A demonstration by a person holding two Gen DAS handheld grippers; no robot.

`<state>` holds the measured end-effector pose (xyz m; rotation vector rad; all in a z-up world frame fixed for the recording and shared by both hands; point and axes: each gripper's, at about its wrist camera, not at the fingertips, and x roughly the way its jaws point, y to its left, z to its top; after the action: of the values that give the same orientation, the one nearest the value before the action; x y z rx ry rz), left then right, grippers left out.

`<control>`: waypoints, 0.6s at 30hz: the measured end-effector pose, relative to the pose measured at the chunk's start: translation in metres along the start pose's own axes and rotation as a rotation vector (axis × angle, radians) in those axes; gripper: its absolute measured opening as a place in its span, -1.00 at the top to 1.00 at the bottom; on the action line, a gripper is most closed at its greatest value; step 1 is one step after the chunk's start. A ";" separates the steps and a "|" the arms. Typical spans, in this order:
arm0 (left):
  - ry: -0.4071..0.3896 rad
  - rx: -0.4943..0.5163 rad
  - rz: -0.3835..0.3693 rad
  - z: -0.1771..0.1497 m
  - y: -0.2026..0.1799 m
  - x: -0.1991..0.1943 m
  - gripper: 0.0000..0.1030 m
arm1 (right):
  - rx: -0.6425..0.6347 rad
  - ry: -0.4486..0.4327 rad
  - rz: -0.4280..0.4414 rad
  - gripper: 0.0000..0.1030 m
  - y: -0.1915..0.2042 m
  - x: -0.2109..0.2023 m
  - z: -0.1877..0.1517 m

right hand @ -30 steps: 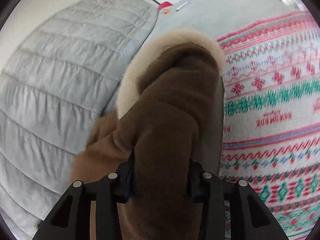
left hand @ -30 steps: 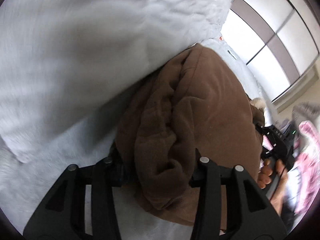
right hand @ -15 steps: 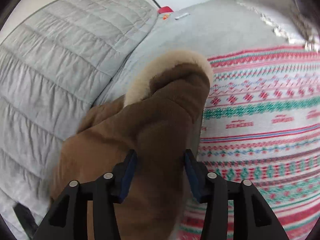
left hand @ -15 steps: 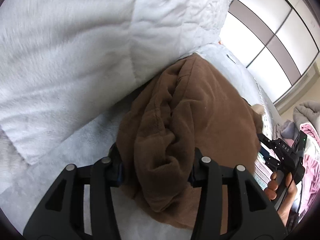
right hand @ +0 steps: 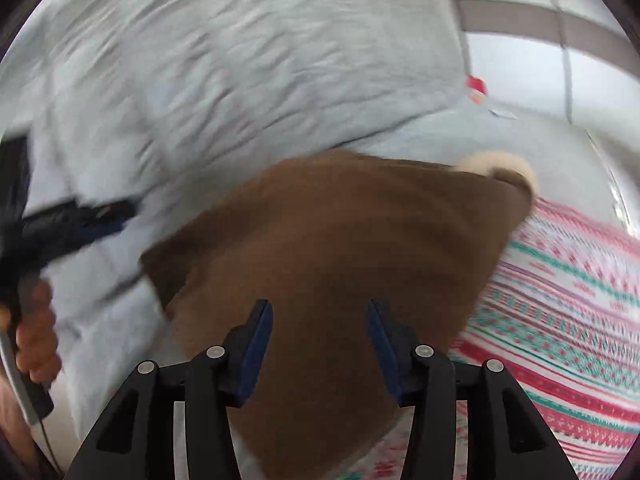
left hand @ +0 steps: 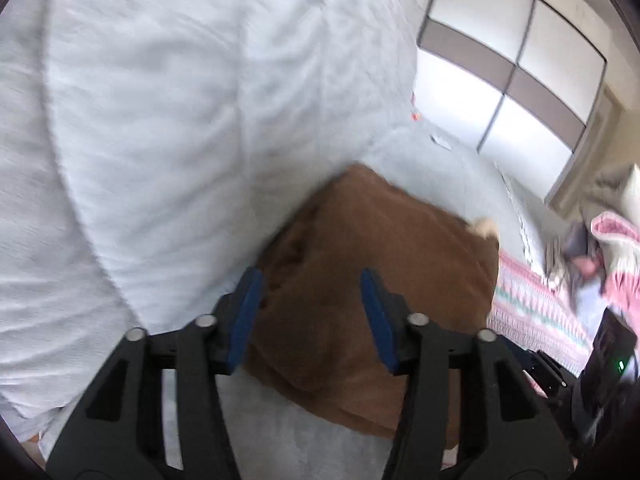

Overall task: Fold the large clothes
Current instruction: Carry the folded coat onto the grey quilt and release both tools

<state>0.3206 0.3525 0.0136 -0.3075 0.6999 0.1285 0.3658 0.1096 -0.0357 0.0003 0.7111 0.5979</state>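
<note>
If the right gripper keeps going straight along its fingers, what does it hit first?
Most likely the brown garment: it fills the view ahead of the right gripper, whose blue pads look clear of the cloth. Depth is hard to judge in this blurred view.

I'm seeing bright, even daylight in both wrist views — strong motion blur smears the pale quilt [left hand: 168,128] and the patterned blanket [right hand: 568,304], fisheye bending curves the wardrobe panels [left hand: 516,76], and dark vignette rings the corners.
</note>
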 end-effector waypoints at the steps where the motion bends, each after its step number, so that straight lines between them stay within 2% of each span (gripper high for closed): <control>1: 0.024 0.013 0.009 -0.004 0.000 0.008 0.41 | -0.036 0.035 -0.011 0.05 0.010 0.009 -0.004; 2: 0.067 0.034 0.031 -0.009 -0.005 0.024 0.71 | -0.054 0.076 -0.034 0.05 0.016 0.020 -0.010; 3: 0.103 0.044 0.068 -0.015 -0.004 0.039 0.81 | -0.055 0.096 -0.063 0.05 0.019 0.029 -0.016; 5: 0.137 0.041 0.111 -0.023 0.003 0.054 0.83 | -0.051 0.102 -0.095 0.05 0.020 0.040 -0.025; 8: 0.146 0.042 0.123 -0.027 -0.002 0.070 0.83 | 0.010 0.106 -0.096 0.05 0.013 0.050 -0.029; 12: 0.152 0.153 0.229 -0.037 -0.021 0.088 0.83 | 0.015 0.116 -0.138 0.05 0.016 0.061 -0.028; 14: 0.150 0.137 0.242 -0.034 -0.023 0.083 0.83 | -0.005 0.138 -0.160 0.02 0.024 0.059 -0.019; 17: 0.109 0.090 0.249 -0.025 -0.025 0.050 0.83 | 0.038 0.138 -0.089 -0.04 0.020 0.023 -0.015; 18: 0.079 0.097 0.264 -0.024 -0.026 0.035 0.74 | 0.057 0.127 -0.062 -0.10 0.017 0.010 -0.016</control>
<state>0.3386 0.3206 -0.0202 -0.1264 0.8209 0.3336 0.3532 0.1258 -0.0512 -0.0075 0.8485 0.5212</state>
